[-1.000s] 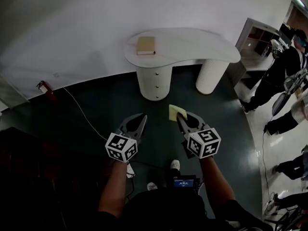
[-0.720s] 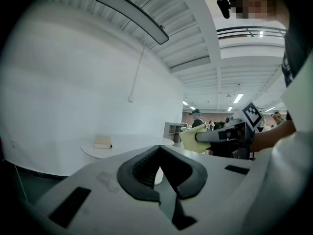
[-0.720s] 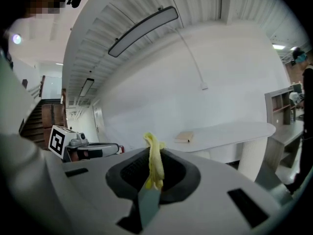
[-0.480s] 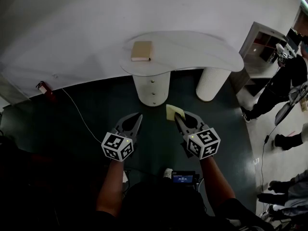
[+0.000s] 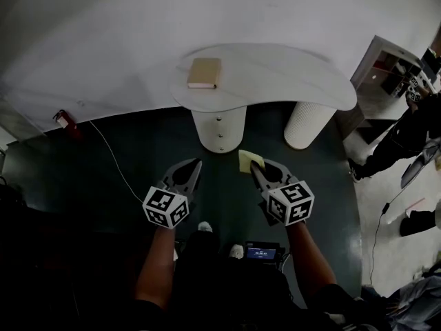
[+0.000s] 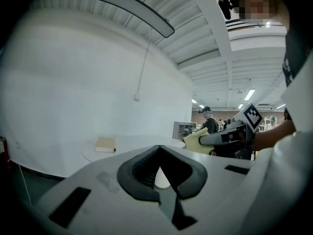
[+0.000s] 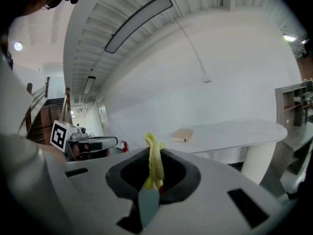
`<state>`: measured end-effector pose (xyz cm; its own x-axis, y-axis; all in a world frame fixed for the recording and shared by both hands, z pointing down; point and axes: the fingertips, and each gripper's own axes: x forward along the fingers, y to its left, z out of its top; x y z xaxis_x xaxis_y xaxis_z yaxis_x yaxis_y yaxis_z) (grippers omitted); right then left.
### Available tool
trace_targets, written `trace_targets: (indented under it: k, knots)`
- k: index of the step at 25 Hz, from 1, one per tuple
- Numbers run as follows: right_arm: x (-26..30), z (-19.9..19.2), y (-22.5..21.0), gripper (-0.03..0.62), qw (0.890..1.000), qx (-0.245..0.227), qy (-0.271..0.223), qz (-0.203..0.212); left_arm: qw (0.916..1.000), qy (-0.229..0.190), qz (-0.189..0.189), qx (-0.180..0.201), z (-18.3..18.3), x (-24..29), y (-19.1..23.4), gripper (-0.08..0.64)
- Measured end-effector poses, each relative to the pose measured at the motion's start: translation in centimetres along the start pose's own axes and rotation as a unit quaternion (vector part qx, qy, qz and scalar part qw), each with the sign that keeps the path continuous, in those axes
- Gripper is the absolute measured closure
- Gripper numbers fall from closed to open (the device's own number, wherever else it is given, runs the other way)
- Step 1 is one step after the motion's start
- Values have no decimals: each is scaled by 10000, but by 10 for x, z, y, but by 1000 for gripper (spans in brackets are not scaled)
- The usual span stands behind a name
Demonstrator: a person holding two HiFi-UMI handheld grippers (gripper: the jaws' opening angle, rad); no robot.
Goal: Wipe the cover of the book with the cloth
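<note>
The book (image 5: 204,73) lies flat near the left end of the white table (image 5: 289,74), well ahead of both tools. The yellow cloth (image 5: 249,161) is pinched in the right hand-held gripper (image 5: 253,167), its jaws pressed onto the folded fabric, which stands up from the tips (image 7: 154,165). The left hand-held gripper (image 5: 194,165) has its jaws pressed together with nothing between them. Both hang side by side over the dark floor (image 5: 138,150), short of the table. Since half a second ago the grip on the cloth is unchanged, the table sits slightly nearer, and the bystander (image 5: 403,140) at the right has slid towards the edge
</note>
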<state>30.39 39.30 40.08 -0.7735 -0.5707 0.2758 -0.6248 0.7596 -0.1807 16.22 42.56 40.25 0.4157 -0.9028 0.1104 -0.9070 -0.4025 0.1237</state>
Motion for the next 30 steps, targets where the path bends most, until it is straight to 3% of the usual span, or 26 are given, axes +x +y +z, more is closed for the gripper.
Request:
trace_targets:
  k: [9, 21, 30]
  knots:
    - [60, 17, -36, 505, 9995, 129, 32, -292, 9999, 3, -35, -111, 0, 43, 57, 560]
    - [185, 62, -72, 505, 9960, 432, 112, -774, 9992, 115, -222, -296, 14, 105, 196, 560]
    - [245, 77, -71, 505, 9943, 440, 209, -945, 9981, 115, -429, -420, 22, 130, 262, 560]
